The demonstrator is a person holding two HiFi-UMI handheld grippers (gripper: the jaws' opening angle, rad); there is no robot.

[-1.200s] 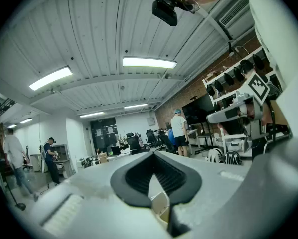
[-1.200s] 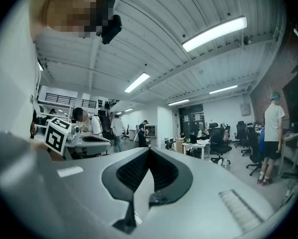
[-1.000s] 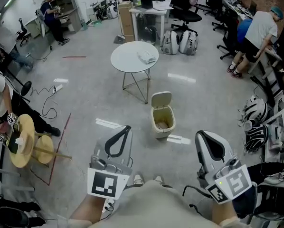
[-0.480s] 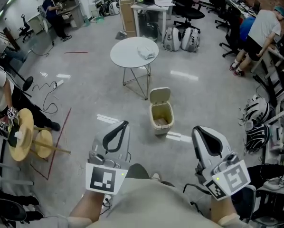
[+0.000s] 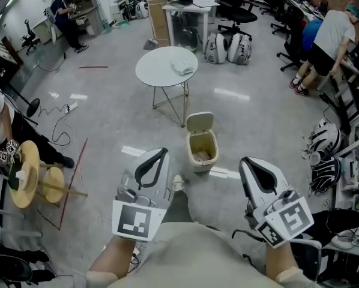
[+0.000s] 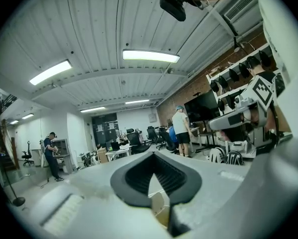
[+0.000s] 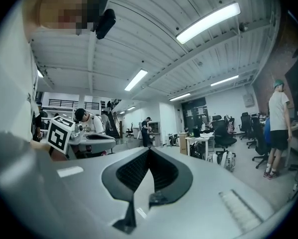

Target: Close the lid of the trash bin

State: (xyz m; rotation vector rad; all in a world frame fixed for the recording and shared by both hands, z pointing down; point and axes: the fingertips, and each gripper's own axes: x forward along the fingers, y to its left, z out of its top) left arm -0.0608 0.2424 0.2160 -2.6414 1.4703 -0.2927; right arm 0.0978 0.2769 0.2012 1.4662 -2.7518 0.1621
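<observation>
Your left gripper (image 5: 160, 153) and your right gripper (image 5: 247, 162) are both held up in front of you, one on each side of your body, pointing out over the grey floor (image 5: 107, 113). In the left gripper view the two black pads (image 6: 131, 180) meet at their tips with nothing clamped between them. The right gripper view shows the same: its pads (image 7: 120, 176) come together at the tip, empty.

The trash bin (image 5: 203, 151) stands on the floor ahead of you, beyond the grippers and between them, a little nearer your left one. Neither gripper touches it. It is a small beige bin, and its lid (image 5: 200, 122) stands upright on the far side, so the bin is open. Something pale lies inside, but you cannot tell what.

Just beyond the bin, slightly left, stands a round white table (image 5: 161, 71) on thin wire legs, with a crumpled white item (image 5: 184, 69) on its right part. Two backpacks (image 5: 227, 48) lean together farther off. At the far right a person in a white shirt (image 5: 331, 36) bends over a desk.
</observation>
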